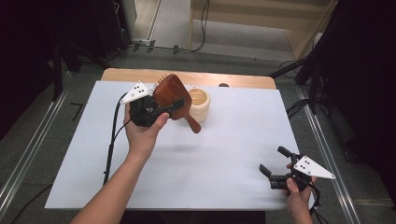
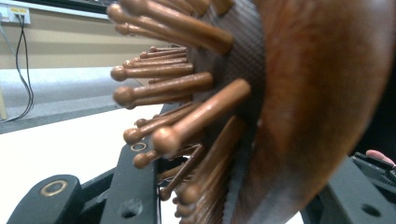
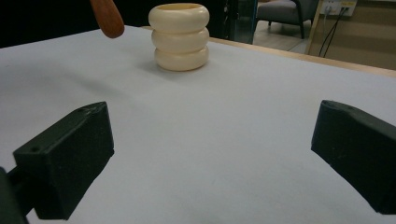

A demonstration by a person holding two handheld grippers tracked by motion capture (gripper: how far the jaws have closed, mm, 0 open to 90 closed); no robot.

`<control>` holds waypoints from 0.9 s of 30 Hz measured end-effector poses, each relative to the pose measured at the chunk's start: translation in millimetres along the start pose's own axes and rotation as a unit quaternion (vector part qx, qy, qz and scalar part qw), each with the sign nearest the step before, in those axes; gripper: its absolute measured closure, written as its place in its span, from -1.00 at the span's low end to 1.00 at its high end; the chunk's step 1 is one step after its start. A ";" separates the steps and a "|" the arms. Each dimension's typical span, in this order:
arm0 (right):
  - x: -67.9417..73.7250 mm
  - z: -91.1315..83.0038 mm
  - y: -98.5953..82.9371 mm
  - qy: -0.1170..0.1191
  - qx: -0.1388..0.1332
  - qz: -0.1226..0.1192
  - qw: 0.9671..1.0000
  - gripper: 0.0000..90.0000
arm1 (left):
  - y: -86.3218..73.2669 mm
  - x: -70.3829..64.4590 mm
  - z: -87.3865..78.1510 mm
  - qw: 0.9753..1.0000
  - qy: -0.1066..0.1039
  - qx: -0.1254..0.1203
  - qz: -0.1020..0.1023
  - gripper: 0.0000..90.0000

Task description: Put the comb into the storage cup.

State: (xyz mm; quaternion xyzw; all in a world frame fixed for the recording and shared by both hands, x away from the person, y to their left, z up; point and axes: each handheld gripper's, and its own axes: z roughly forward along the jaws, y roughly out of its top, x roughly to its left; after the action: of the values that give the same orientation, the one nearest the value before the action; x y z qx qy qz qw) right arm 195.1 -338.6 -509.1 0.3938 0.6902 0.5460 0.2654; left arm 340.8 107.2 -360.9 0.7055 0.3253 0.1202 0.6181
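Note:
A reddish-brown wooden hairbrush [image 1: 169,92] hangs tilted above the far part of the table, its handle [image 1: 194,125] slanting down to the right. My left gripper [image 1: 172,107] is shut on the brush head. In the left gripper view the brush's round-tipped pins [image 2: 177,93] stick out to the left between my jaws, and its wooden back [image 2: 317,93] faces right. A cream ribbed cup [image 1: 201,103] stands upright just right of the brush; it is also in the right gripper view [image 3: 180,37], with the handle tip [image 3: 108,18] to its upper left. My right gripper [image 1: 272,159] rests open near the front right corner.
A white sheet [image 1: 210,154] covers the wooden table [image 1: 243,80]. A black cable [image 1: 111,140] trails from the left gripper across the sheet's left side. A chair [image 3: 285,11] and wall cables stand beyond the far edge.

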 end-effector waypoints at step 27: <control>-4.7 -2.9 -1.8 -0.005 -0.009 0.014 1.000 -1.00 | 13.1 17.0 10.0 1.000 0.020 -0.015 -0.003 0.25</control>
State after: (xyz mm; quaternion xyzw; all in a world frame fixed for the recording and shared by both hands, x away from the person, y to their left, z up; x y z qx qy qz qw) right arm 194.9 -344.3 -510.3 0.4036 0.6782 0.5539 0.2653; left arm 363.5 109.3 -354.6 0.6929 0.3376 0.1373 0.6221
